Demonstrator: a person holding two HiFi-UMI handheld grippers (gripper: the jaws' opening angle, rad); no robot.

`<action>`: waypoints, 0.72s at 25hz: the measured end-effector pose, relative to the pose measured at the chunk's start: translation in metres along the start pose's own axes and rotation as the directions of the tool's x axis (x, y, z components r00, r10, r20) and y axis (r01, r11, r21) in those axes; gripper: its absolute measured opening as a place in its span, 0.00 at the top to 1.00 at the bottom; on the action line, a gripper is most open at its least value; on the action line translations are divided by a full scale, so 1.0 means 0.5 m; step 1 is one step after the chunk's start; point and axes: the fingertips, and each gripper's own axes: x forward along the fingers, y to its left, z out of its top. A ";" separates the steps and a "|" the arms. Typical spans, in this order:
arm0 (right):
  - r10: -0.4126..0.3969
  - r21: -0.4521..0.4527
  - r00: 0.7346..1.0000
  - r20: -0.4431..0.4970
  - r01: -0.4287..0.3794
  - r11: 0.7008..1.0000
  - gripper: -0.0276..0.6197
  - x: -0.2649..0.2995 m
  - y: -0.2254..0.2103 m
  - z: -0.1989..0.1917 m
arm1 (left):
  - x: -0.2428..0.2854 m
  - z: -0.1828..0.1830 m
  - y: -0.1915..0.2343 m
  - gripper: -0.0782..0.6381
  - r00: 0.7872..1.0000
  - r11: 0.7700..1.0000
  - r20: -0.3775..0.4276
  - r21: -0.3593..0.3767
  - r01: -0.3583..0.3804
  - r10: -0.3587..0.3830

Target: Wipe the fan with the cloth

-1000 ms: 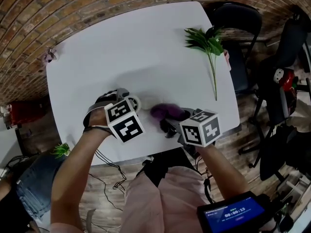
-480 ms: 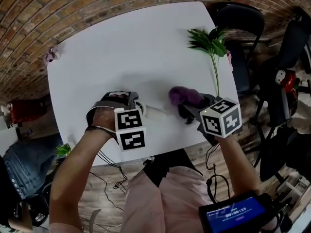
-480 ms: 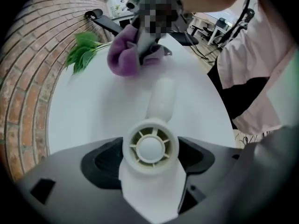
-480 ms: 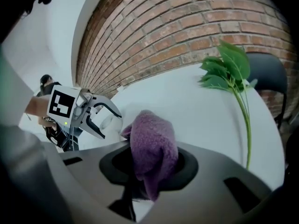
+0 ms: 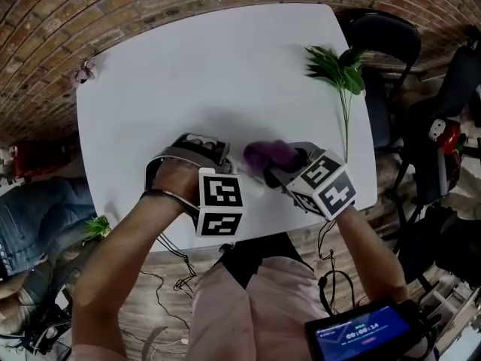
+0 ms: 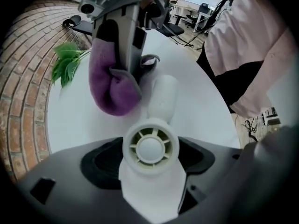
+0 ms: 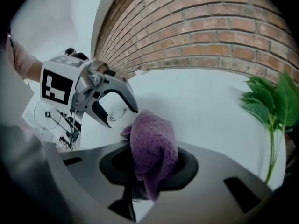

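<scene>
A small white hand fan (image 6: 150, 147) sits with its round head between the jaws of my left gripper (image 6: 150, 171), which is shut on it; its handle (image 6: 163, 97) reaches out over the white table. In the head view the left gripper (image 5: 210, 164) points straight down and my hand hides the fan. My right gripper (image 5: 276, 165) is shut on a bunched purple cloth (image 5: 267, 154), just right of the left gripper. In the left gripper view the cloth (image 6: 111, 85) hangs beside the handle. The right gripper view has the cloth (image 7: 153, 148) in front and the fan (image 7: 117, 113) behind it.
A green leafy sprig (image 5: 340, 70) lies near the right edge of the white table (image 5: 210, 66). A small pink thing (image 5: 83, 71) sits at the far left corner. A dark chair (image 5: 383, 40) stands past the right edge. A lit screen (image 5: 361, 329) is at bottom right.
The right gripper swung right with the cloth, then came back left close to the fan. Both grippers rolled; their marker cubes show different faces.
</scene>
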 end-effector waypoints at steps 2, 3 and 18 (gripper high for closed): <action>0.035 -0.126 0.998 -0.056 -0.042 0.991 0.81 0.021 0.026 -0.001 | 0.001 0.001 0.000 0.38 1.000 1.000 0.007 0.006 -0.002 0.002; 0.053 -0.199 0.995 -0.083 -0.069 0.978 0.81 0.030 0.039 -0.002 | 0.001 0.001 -0.001 0.38 1.000 1.000 0.009 0.012 -0.004 0.004; 0.143 -0.764 0.932 -0.332 -0.355 0.539 0.81 0.034 0.102 -0.048 | 0.014 0.005 -0.001 0.37 0.999 0.998 -0.050 0.061 -0.017 0.020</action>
